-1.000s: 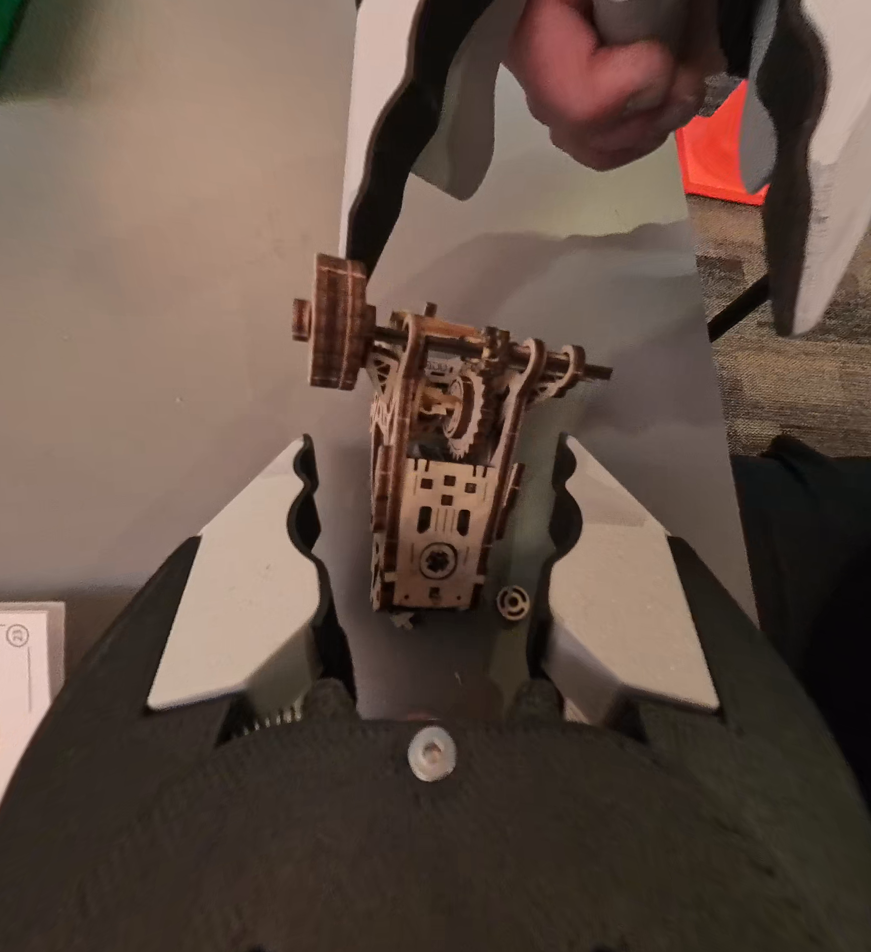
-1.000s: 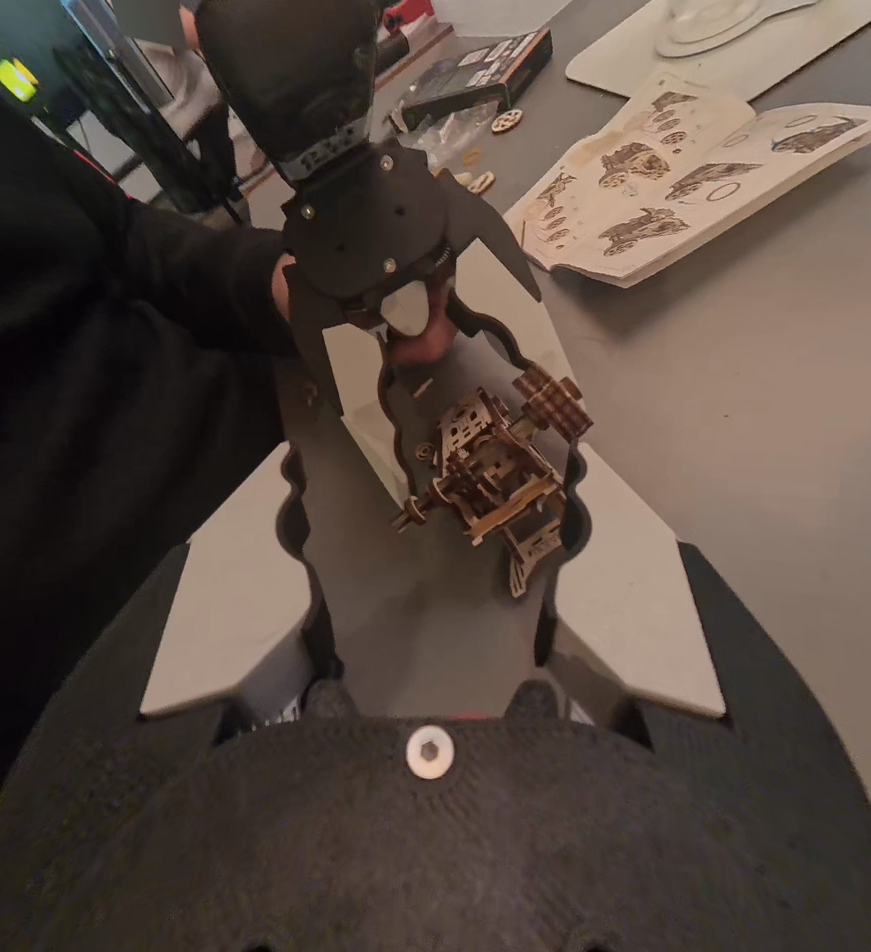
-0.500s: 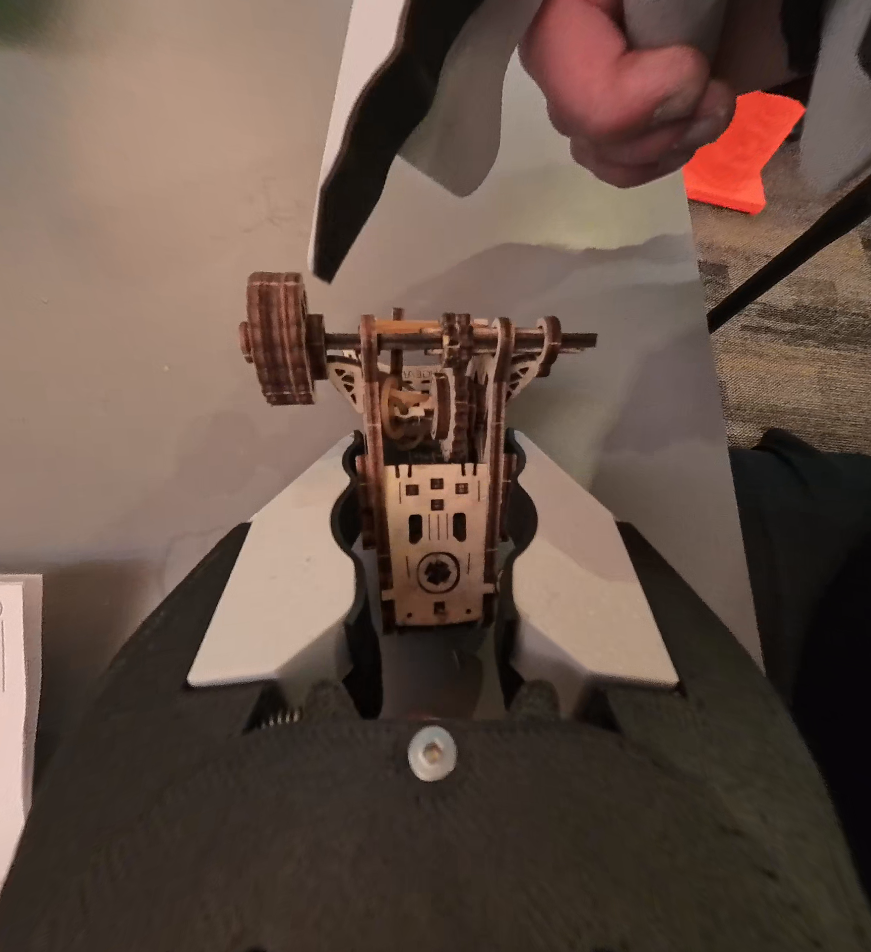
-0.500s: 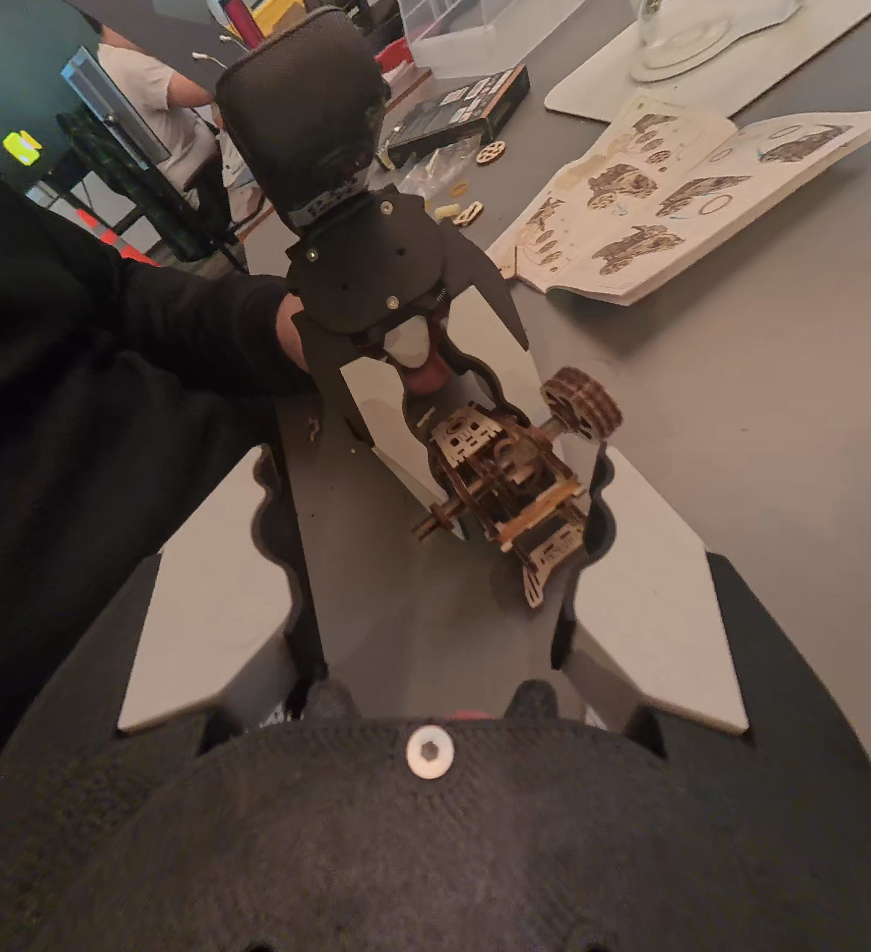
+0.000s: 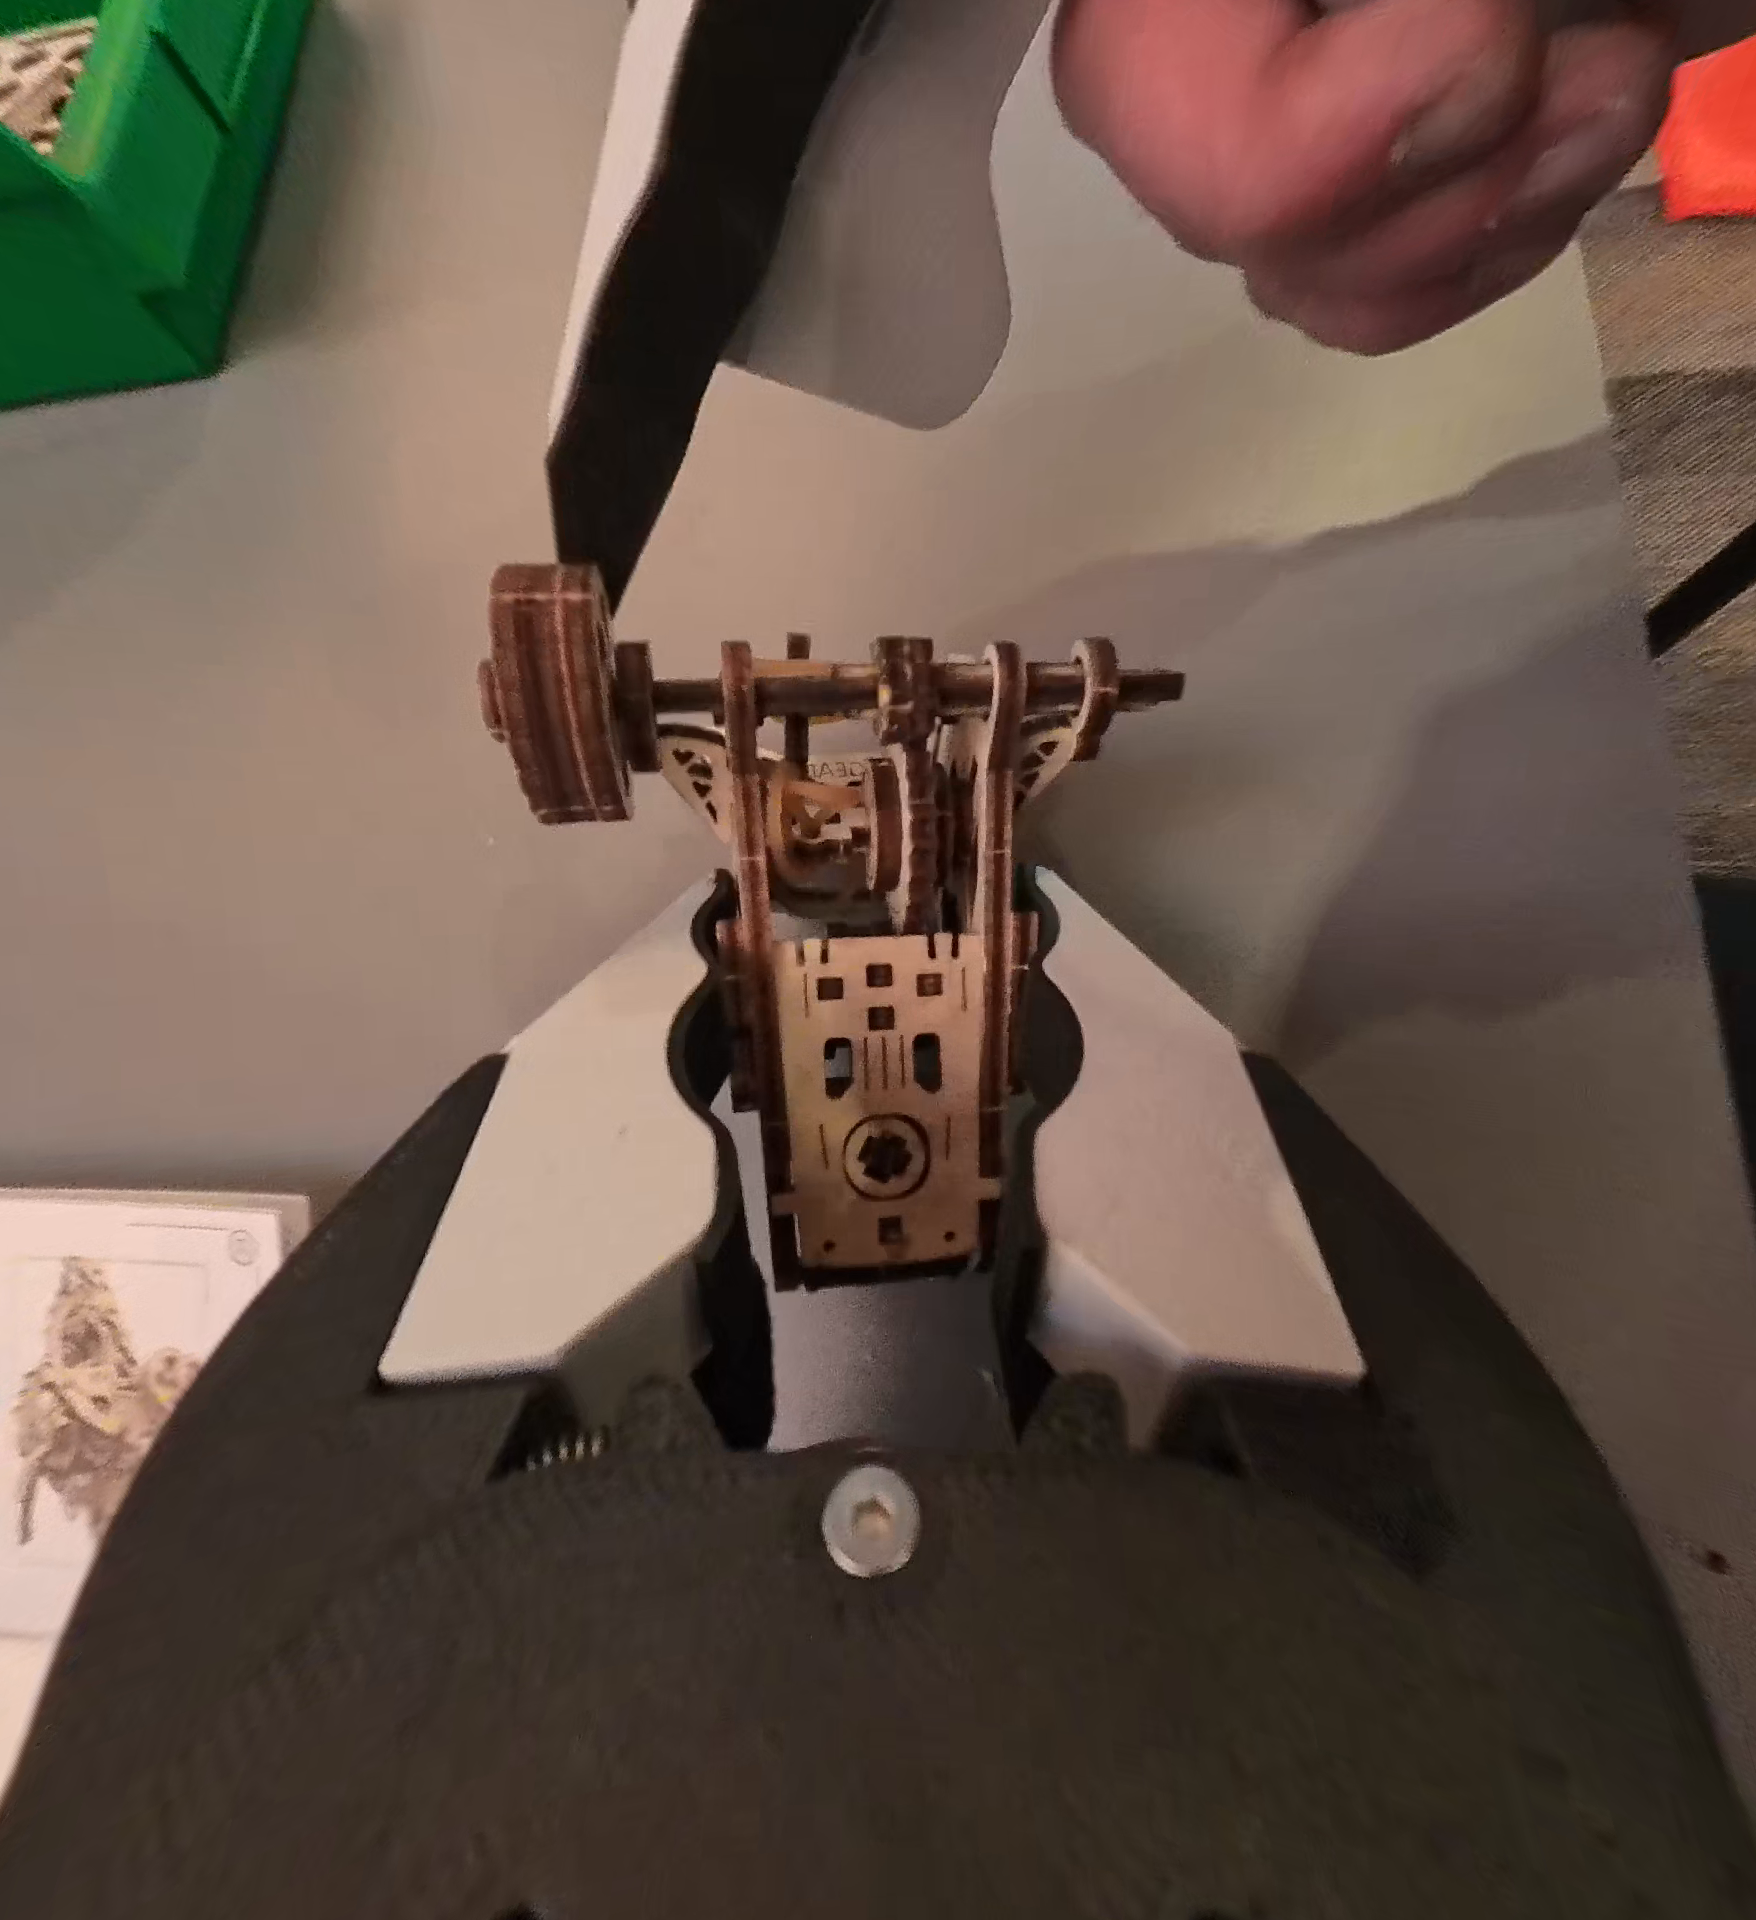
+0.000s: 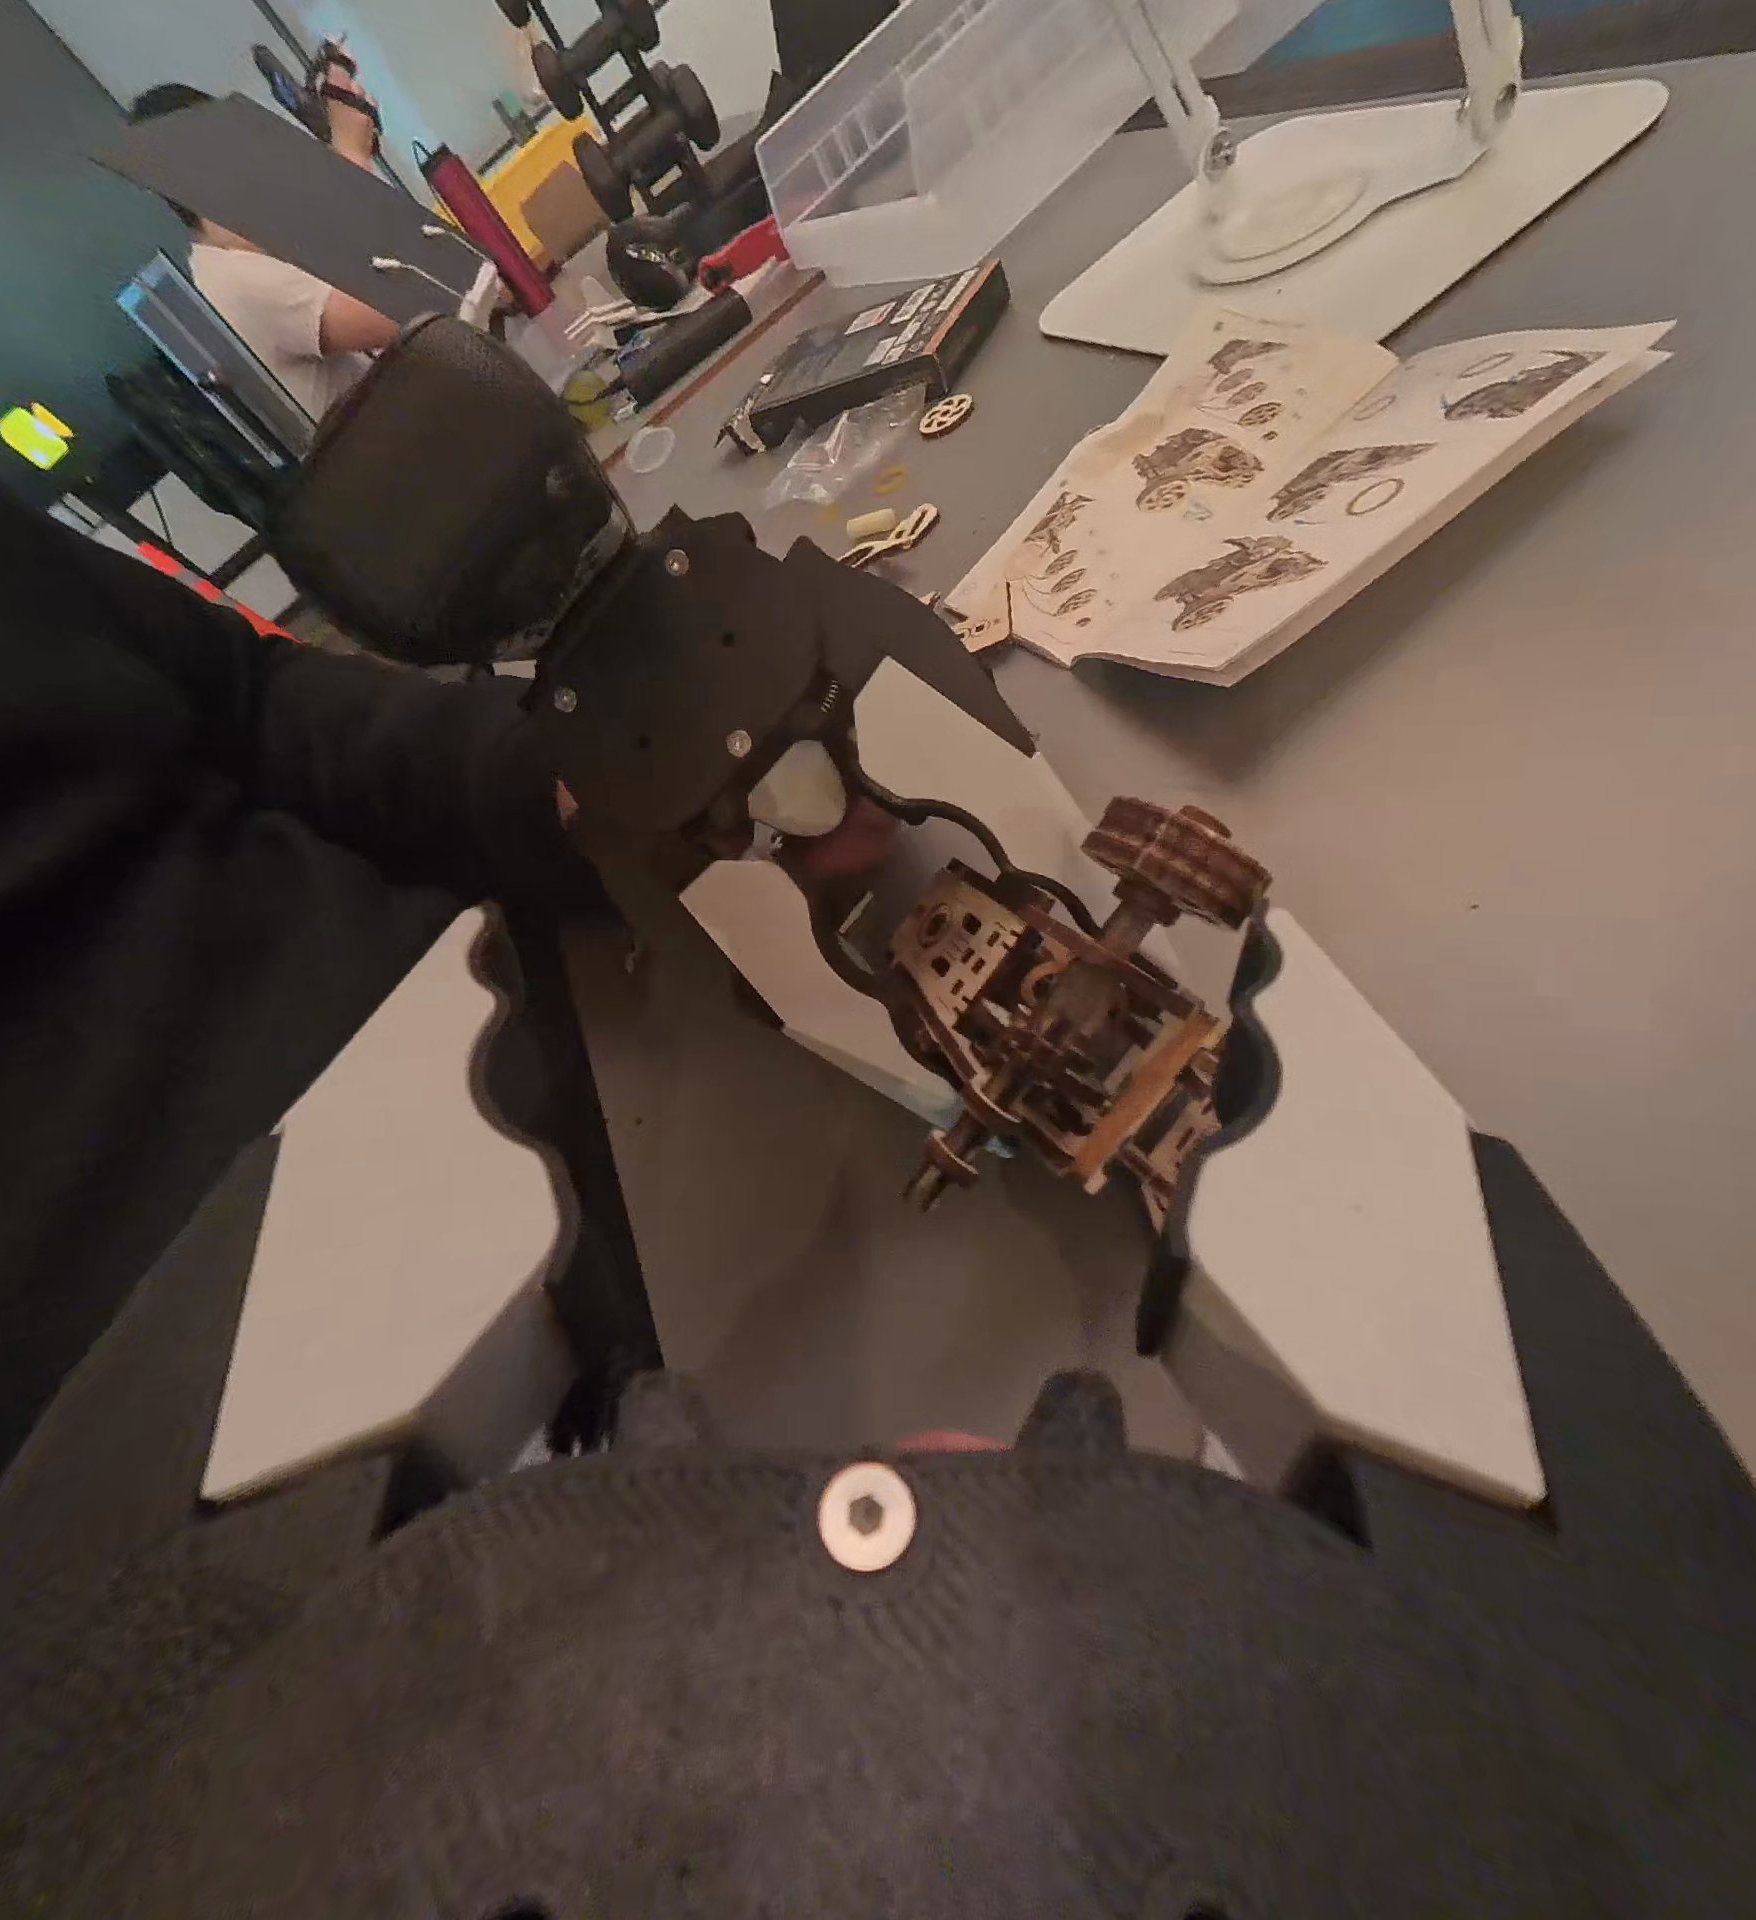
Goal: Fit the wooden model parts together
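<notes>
A partly built wooden model (image 5: 884, 1039), with a gear frame, a cross axle and one dark wheel (image 5: 557, 696) on its left end, is clamped at its flat body between my left gripper's (image 5: 879, 904) fingers. The axle's right end is bare. It is held above the grey table (image 5: 178, 831). My right gripper (image 6: 874, 930) is open wide, with the model (image 6: 1061, 997) between its jaws, close to the right finger (image 6: 1258, 1039). In the left wrist view one right gripper finger (image 5: 635, 364) has its tip against the wheel's top. A hand (image 5: 1373, 156) grips it.
A green bin (image 5: 53, 208) stands at the far left. An open instruction booklet (image 6: 1269, 499) lies nearby, with a black box (image 6: 884, 353), loose wooden pieces (image 6: 947, 416), a white stand base (image 6: 1373, 208) and a clear container (image 6: 957, 156) farther back. The table edge (image 5: 1622, 623) runs at the right.
My left gripper moved forward and shut on the model's body, which had been lying on the table, and lifted it level. The right gripper stayed open around the wheel end.
</notes>
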The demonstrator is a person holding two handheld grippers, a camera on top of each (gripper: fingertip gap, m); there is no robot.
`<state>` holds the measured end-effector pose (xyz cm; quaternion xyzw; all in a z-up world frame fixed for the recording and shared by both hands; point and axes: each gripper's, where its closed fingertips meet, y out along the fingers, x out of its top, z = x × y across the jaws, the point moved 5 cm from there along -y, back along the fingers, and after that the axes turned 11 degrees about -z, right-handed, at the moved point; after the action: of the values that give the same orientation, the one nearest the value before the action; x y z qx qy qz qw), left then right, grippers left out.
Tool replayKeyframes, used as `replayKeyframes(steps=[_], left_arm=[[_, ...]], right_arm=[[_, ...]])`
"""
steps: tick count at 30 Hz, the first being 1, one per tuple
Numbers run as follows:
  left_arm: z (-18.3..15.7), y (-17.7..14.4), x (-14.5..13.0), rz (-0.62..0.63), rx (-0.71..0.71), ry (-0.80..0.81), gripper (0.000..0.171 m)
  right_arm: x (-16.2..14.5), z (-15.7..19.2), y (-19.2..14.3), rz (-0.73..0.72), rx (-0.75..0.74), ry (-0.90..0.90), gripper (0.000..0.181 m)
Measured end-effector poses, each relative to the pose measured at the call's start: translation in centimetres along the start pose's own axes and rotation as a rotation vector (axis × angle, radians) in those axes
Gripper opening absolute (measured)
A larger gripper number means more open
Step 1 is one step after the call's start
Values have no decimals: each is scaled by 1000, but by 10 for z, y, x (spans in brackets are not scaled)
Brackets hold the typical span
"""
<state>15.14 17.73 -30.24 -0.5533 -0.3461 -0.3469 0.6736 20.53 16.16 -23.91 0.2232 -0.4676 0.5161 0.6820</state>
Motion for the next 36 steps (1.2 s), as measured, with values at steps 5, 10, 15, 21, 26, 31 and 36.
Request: replayKeyframes(steps=[5, 10, 15, 21, 26, 31, 36], left_arm=[[7, -1, 2, 16, 63, 56, 50], [5, -1, 5, -11, 55, 123, 50], [1, -4, 10, -62, -48, 139, 50], [-2, -8, 13, -126, -235, 38, 50], [-5, -8, 9, -154, -339, -8, 51], [1, -9, 17, -194, -288, -42, 102], [-6, -6, 21, -199, -240, 21, 92]], right_arm=[[7, 16, 2, -5, -1, -110, 141], [17, 6, -17, -46, -19, -162, 102], [2, -3, -17, 140, -33, -513, 131], [-10, -4, -7, 220, 29, -710, 104], [-13, -5, -6, 169, 70, -635, 100], [-27, -9, -6, 157, 52, -585, 99], [-34, -8, -6, 135, 46, -566, 100]])
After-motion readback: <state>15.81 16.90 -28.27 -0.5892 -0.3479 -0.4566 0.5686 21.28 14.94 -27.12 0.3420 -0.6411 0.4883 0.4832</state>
